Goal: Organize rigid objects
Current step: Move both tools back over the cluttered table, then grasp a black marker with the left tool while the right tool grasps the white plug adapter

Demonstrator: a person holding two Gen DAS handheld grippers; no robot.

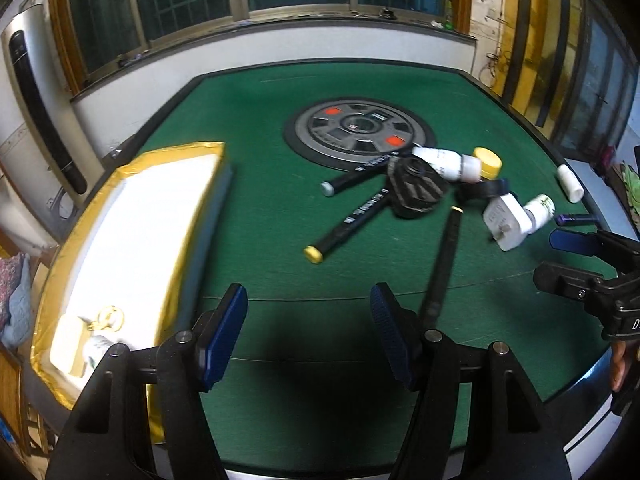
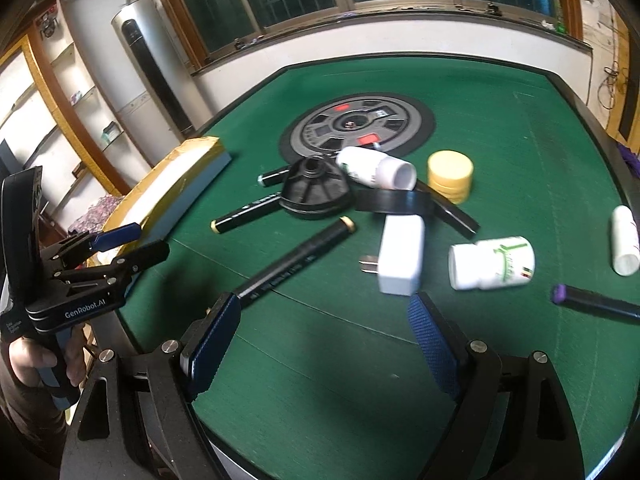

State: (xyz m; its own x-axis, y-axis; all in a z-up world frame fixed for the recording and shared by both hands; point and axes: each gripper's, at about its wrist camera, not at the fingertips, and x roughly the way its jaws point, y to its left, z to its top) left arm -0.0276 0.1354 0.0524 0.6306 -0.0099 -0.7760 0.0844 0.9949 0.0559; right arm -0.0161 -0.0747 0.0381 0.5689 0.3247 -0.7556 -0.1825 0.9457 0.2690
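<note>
Just ahead of the right gripper (image 2: 324, 340), whose spread jaws hold nothing, a black marker (image 2: 294, 264) is seen lying on the green table (image 2: 520, 128), its long axis slanting up and to the right. The white plug (image 2: 402, 258) lies beyond the right-hand finger. The left gripper (image 1: 308, 336), half spread and empty, is judged farther from both.

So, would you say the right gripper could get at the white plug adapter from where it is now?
Probably yes. The right gripper is open and empty, and the white plug adapter lies on bare green felt just ahead of its fingertips. The white bottle beside it lies apart from it.
</note>
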